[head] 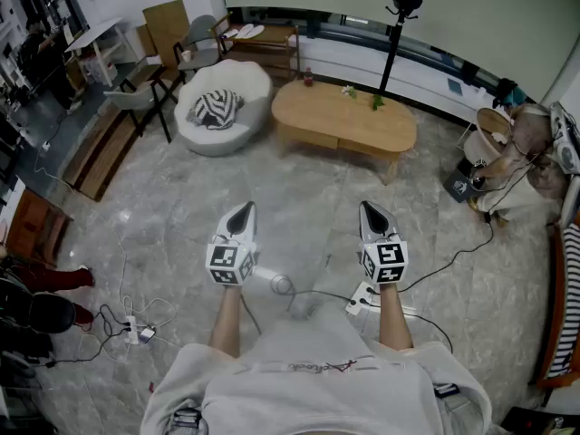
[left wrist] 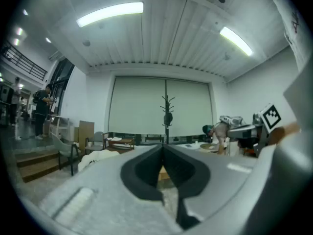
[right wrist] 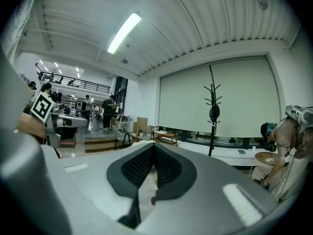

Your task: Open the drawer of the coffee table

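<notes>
The oval wooden coffee table (head: 344, 116) stands well ahead of me on the marble floor, with small items on its top. No drawer front shows from here. My left gripper (head: 245, 209) and right gripper (head: 371, 209) are held side by side at waist height, far short of the table, both pointing toward it. Each is shut with nothing between its jaws. In the left gripper view the left gripper (left wrist: 163, 148) has its tips meeting, and a sliver of the table shows through the gap behind them. In the right gripper view the right gripper (right wrist: 154, 146) is likewise closed.
A white round armchair (head: 222, 105) with a striped cushion sits left of the table. Chairs (head: 145, 93) and a wooden step lie further left. A black coat stand (head: 396, 25) rises behind the table. Cables and a power strip (head: 362, 297) lie on the floor near my feet. Baskets and bags (head: 507, 152) crowd the right.
</notes>
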